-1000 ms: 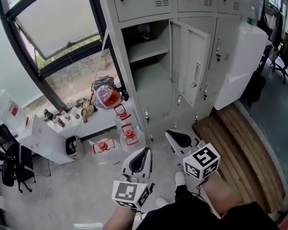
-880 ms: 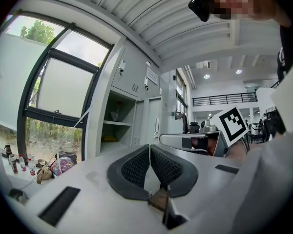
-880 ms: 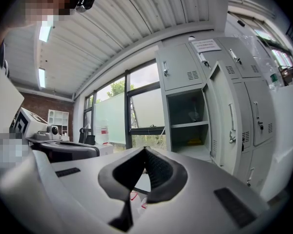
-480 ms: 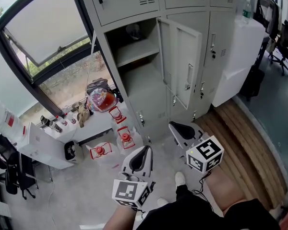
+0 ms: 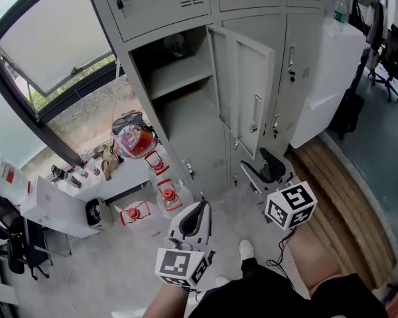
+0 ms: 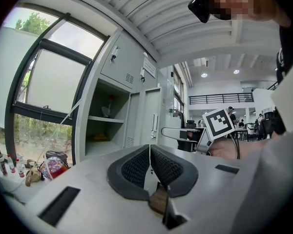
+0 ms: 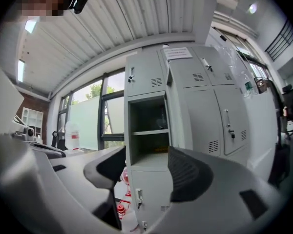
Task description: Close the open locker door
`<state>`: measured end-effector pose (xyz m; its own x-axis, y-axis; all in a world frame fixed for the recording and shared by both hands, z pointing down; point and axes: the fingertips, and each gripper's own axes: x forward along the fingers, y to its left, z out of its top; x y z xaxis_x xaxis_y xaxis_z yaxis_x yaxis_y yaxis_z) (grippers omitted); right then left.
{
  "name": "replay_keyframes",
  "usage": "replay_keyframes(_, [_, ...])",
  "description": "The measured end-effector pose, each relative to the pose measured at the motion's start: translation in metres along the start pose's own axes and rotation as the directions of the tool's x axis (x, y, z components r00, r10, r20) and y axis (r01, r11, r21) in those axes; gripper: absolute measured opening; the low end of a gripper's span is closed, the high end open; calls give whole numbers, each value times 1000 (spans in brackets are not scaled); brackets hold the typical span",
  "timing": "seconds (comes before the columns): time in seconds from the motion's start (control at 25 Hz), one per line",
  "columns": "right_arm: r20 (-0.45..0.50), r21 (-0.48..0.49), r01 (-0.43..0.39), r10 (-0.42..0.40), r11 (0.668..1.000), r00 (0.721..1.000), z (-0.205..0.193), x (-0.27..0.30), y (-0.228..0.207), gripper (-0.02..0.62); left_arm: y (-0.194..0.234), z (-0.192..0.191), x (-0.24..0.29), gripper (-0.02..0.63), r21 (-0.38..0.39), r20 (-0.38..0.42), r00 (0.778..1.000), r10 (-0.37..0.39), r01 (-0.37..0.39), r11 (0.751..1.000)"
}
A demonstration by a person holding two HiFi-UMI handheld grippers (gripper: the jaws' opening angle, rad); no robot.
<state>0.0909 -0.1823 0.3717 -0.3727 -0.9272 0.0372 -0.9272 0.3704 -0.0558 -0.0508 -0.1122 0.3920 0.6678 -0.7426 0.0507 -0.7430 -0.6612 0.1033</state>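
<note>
The locker door (image 5: 245, 91) stands open, swung outward from the right side of its compartment (image 5: 189, 121), which has one shelf (image 5: 176, 78) inside. The right claw (image 5: 255, 169) is raised near the door's lower edge and is not touching it. Its jaws are opening, spread wide, with nothing between them. The left claw (image 5: 200, 209) is held lower over the floor (image 5: 119, 257), jaws pressed together and empty.

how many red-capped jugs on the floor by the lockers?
3: far jug, middle jug, near-left jug, all on the floor. Others may be hidden.
</note>
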Motion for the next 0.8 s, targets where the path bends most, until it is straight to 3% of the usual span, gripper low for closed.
replay_keyframes(0.24, [0,18,89,-89,996,996,0,6,-44,336,2,-3,15,21,-6,-11,1000,-4,4,1000])
replay_keyframes(0.8, [9,26,103,-104,994,995,11,30,-86,334,6,-5,51,21,-18,-15,1000,-1,1,1000])
